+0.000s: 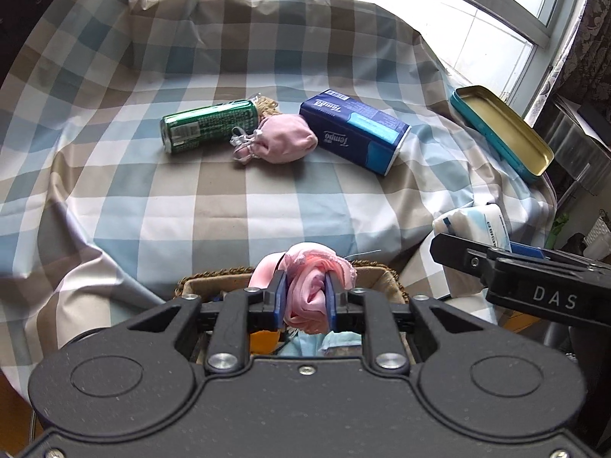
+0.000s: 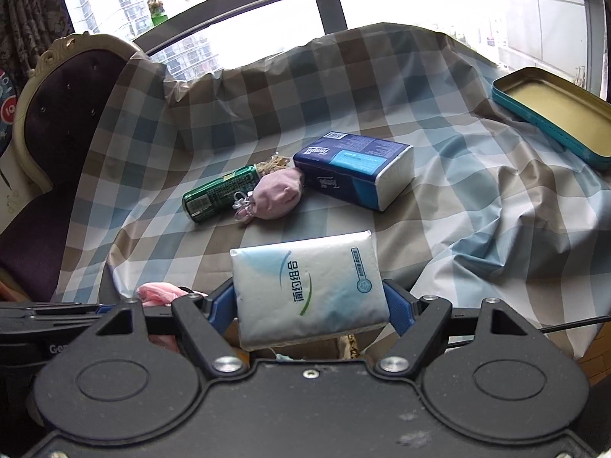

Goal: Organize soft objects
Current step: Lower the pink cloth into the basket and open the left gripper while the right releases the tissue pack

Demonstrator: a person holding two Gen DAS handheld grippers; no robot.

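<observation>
My left gripper (image 1: pixel 305 299) is shut on a crumpled pink cloth (image 1: pixel 311 286), held just above a woven basket (image 1: pixel 382 273) at the near table edge. The basket holds light blue fabric. My right gripper (image 2: pixel 311 305) is shut on a white tissue pack (image 2: pixel 307 290) with blue-green print, also near the front edge; that pack (image 1: pixel 473 225) shows at the right of the left wrist view. On the checked cloth farther off lie a pink drawstring pouch (image 1: pixel 284 139) (image 2: pixel 277 196) and a blue tissue pack (image 1: pixel 357 133) (image 2: pixel 355 171).
A green can (image 1: pixel 208 124) (image 2: pixel 219 194) lies on its side, touching the pouch. An open teal tin (image 1: pixel 504 131) (image 2: pixel 553 112) sits at the far right. A checked tablecloth (image 1: pixel 191 210) covers the table; a padded chair (image 2: pixel 57 126) stands left, a window behind.
</observation>
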